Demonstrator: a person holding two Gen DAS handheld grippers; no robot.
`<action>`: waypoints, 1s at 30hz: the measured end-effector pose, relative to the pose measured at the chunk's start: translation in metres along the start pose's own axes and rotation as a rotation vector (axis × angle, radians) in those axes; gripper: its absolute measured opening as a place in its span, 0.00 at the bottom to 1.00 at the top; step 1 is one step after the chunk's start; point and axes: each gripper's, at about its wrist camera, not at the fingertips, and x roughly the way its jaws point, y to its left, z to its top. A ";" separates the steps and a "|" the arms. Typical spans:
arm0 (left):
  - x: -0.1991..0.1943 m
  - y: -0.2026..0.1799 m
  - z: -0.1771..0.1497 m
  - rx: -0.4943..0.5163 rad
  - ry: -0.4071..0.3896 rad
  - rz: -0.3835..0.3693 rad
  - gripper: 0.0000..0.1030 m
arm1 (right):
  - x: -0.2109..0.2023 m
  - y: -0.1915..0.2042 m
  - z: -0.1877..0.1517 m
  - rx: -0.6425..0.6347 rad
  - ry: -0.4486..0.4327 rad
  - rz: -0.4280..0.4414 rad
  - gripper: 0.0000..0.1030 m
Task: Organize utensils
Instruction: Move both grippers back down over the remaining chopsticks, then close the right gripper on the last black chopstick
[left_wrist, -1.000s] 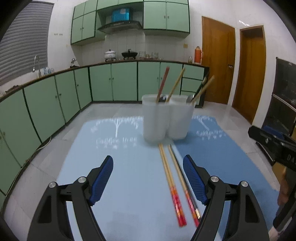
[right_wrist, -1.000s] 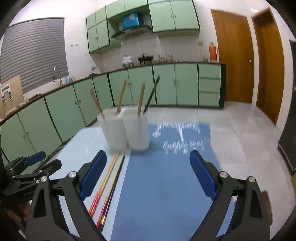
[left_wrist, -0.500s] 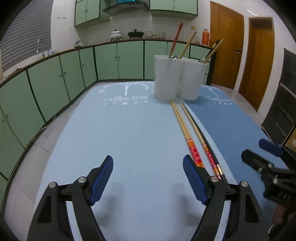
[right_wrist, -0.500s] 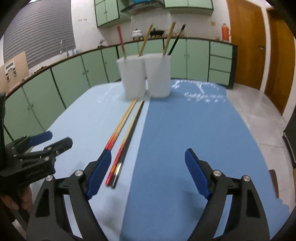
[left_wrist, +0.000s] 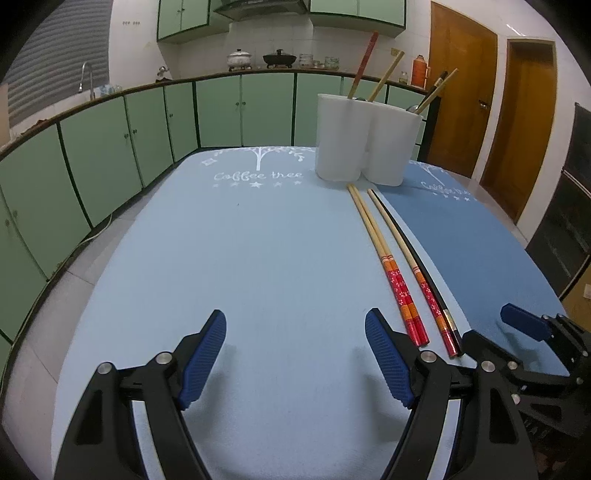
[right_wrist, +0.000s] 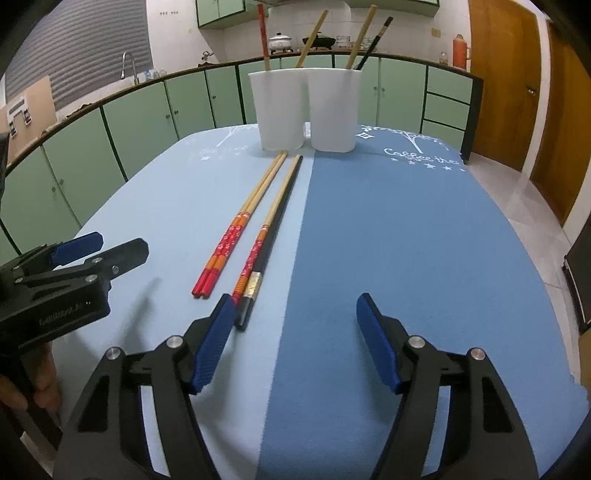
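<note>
The tabletop (right_wrist: 406, 229) wears matt, slightly napped cloth, pale blue at 9 o'clock and deeper blue at 3 o'clock. The chopsticks (right_wrist: 255, 206) look like pale, smooth wood with glossy red and orange lacquered ends; one dark stick (right_wrist: 275, 221) shines like lacquer and carries a metallic foil band. The two cups (right_wrist: 306, 110) at 12 o'clock are matt white plastic. Each claw, left (left_wrist: 295, 354) and right (right_wrist: 295, 343), is black satin plastic with ribbed blue pads (right_wrist: 214, 343) and bright metal rivets.

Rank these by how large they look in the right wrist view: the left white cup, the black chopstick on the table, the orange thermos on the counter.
1. black chopstick, longest, though nearest the camera
2. left white cup
3. orange thermos, far off, so it looks tiny
</note>
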 end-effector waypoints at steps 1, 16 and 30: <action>0.000 0.000 0.000 -0.003 0.000 -0.001 0.74 | 0.001 0.001 0.001 -0.006 0.003 -0.002 0.63; 0.001 0.001 0.000 -0.011 0.002 -0.008 0.74 | -0.001 -0.012 0.001 0.028 0.006 -0.038 0.55; 0.000 -0.013 0.000 0.033 0.014 -0.038 0.74 | 0.003 -0.007 0.003 -0.002 0.032 0.022 0.06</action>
